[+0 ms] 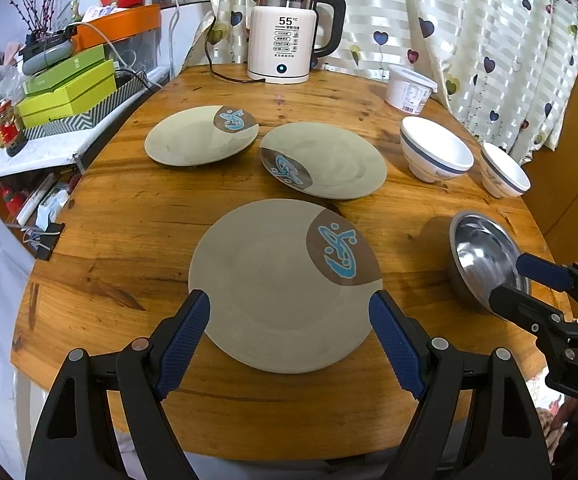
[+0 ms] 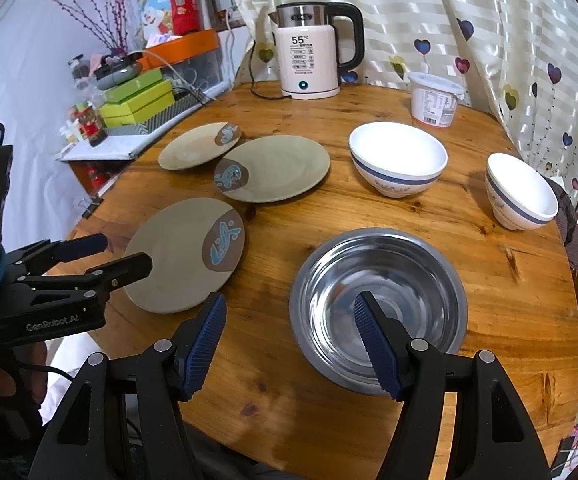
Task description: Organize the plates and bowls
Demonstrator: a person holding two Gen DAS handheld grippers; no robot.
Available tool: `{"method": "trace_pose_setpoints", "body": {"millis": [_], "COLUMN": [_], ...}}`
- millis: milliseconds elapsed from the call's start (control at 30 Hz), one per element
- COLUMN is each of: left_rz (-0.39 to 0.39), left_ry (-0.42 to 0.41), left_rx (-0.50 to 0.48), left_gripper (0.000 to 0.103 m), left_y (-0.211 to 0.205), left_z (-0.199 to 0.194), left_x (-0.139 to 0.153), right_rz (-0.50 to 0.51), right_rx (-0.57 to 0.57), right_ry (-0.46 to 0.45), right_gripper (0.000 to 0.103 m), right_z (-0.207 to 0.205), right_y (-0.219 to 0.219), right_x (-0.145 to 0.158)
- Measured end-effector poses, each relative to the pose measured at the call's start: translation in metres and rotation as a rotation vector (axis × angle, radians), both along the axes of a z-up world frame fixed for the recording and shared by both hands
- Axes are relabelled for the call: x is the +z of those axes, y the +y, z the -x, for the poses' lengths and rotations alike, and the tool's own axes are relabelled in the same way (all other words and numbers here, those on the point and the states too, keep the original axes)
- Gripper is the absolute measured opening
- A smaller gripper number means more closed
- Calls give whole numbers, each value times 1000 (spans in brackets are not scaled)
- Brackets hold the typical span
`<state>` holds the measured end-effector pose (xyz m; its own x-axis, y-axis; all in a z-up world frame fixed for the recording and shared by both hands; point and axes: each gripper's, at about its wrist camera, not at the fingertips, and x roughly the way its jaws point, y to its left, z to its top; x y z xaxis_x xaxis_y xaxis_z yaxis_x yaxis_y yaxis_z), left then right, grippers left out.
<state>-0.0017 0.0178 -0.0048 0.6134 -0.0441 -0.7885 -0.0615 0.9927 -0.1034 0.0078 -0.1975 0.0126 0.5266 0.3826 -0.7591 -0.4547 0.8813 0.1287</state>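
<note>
Round wooden tabletop [image 1: 129, 240] carries 3 beige plates, 2 white bowls and 1 steel bowl. Left hand-held gripper [image 1: 289, 312]: jaws spread wide, holding nothing, poised over the near plate [image 1: 273, 292], whose near edge lies between the 2 blue pads; contact with the plate cannot be confirmed. Right hand-held gripper [image 2: 289, 320]: jaws spread, holding nothing, set at the steel bowl [image 2: 377, 304]; its right pad sits over the bowl's hollow, its left pad outside the rim over bare wood, so the bowl's near-left rim lies between them. Near plate and steel bowl sit side by side, apart. Middle plate [image 1: 329, 160] lies behind the near plate; far plate [image 1: 197, 136] just beside the middle one, to its left. The larger white bowl [image 2: 399, 160] stands behind the steel bowl, the smaller white bowl [image 2: 523, 192] further right near the table edge. Kettle [image 1: 285, 36] and white tub [image 1: 409, 88] stand at the back.
</note>
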Motion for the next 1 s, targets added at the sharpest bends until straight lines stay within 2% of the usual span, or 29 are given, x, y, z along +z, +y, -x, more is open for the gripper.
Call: {"method": "trace_pose_setpoints", "body": {"millis": [533,1000], "left_rz": [-9,25], "left_ry": [-5,-12], "left_rx": [12,6], "left_gripper": [82,82], "left_y": [4,13], "left_z": [-5,-15], "left_x": [0,-2], "right_rz": [13,40], "right_rx": [19,39], "right_ry": [17,38], "right_gripper": [67,67], "right_z": [-7,-20], "right_y": [6,17], "right_x": [-4,-7]}}
